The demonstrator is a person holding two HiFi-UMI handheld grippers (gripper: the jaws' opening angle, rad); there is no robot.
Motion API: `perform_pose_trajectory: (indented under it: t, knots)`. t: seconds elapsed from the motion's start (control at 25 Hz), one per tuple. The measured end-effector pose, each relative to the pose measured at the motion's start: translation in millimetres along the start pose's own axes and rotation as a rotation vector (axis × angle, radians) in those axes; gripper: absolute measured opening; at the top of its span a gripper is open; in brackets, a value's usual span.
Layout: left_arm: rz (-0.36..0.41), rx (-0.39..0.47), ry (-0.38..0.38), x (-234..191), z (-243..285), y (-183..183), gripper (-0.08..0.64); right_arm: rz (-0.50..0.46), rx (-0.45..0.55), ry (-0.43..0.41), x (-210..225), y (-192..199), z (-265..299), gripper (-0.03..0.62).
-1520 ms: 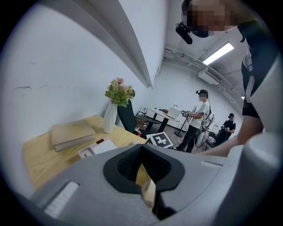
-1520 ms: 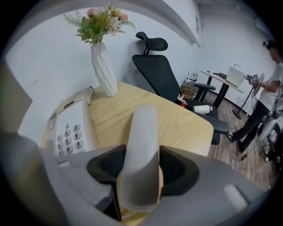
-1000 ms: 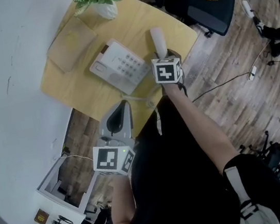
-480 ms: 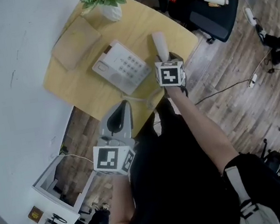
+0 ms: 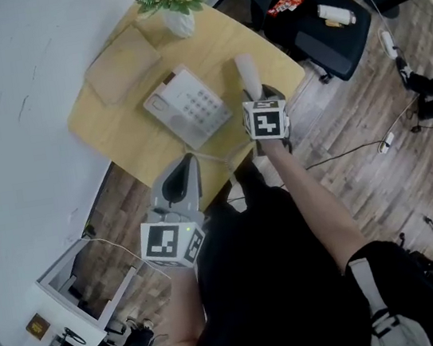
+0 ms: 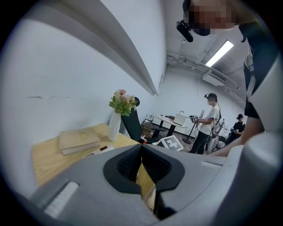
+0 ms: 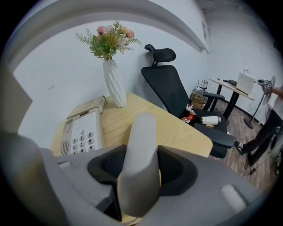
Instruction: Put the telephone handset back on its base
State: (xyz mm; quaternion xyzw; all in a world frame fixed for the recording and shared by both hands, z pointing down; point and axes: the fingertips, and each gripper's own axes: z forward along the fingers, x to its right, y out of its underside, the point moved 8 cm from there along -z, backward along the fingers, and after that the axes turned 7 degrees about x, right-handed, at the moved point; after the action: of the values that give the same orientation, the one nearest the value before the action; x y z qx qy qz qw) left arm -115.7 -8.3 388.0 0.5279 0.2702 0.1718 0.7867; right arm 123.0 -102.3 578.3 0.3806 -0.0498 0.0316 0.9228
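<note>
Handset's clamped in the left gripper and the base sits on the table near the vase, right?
No, the right gripper holds the handset, as the right gripper view shows. The base does sit on the table near the vase.

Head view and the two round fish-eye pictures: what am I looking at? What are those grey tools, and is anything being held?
There is no robot here. A person holds a hand tool, a gripper with two jaws, in each hand; the patterned cubes are part of them. The head view comes from a camera on the person's head, looking down. The other two pictures come from cameras riding on each gripper, looking along its jaws. On the yellow table are a telephone base, a book and a vase of flowers. The right gripper is closed on the white handset, over the table beside the base. The left gripper is shut and empty, near the table's edge.
</note>
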Motion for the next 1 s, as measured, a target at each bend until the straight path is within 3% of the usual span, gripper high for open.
perform_pose_trajectory:
  t: [0.44, 1.0]
  knots:
    - [0.006, 0.039, -0.072, 2, -20, -4, 0.011, -0.073, 0.08, -0.118, -16, -20, -31, 0.222]
    - [-0.019, 0.101, -0.162, -14, -57, -10, 0.011, -0.166, 0.122, -0.279, -86, -34, -56, 0.222]
